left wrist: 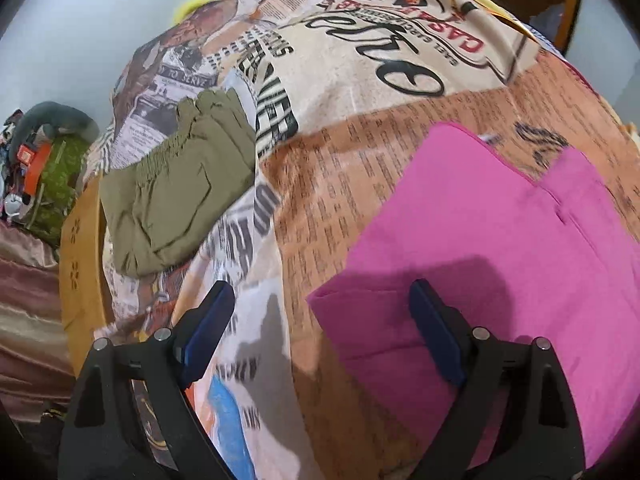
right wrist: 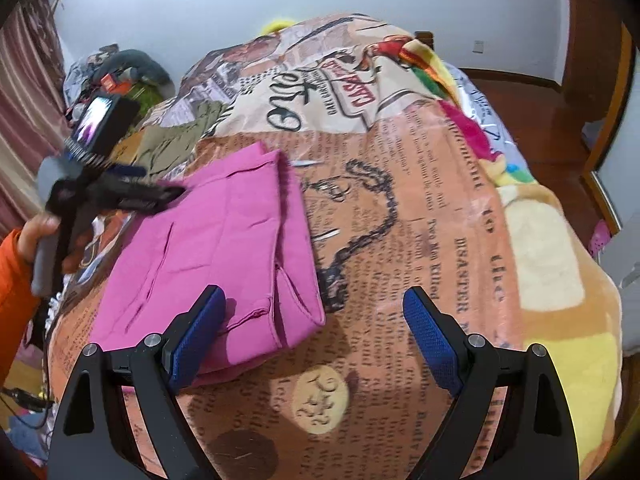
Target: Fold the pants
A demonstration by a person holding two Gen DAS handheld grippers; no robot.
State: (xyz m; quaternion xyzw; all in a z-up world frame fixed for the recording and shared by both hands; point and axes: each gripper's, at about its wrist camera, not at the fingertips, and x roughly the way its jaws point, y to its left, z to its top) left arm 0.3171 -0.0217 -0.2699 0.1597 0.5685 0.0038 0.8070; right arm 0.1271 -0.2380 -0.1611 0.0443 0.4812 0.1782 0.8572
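Pink pants (left wrist: 500, 240) lie folded on a bed covered with a newspaper-print blanket (left wrist: 340, 92); they also show in the right wrist view (right wrist: 216, 240). My left gripper (left wrist: 320, 320) is open and empty, held above the pants' near left edge; it shows from outside in the right wrist view (right wrist: 160, 192), above the pants' left side. My right gripper (right wrist: 312, 320) is open and empty, held above the pants' near right corner. Its left pad (right wrist: 196, 336) is over the pink cloth.
Folded olive-green pants (left wrist: 176, 184) lie on the bed's far left, also in the right wrist view (right wrist: 176, 140). A colourful plush blanket (right wrist: 540, 240) covers the bed's right side. Clutter (left wrist: 36, 168) sits on the floor at left. Curtains (right wrist: 28, 92) hang at left.
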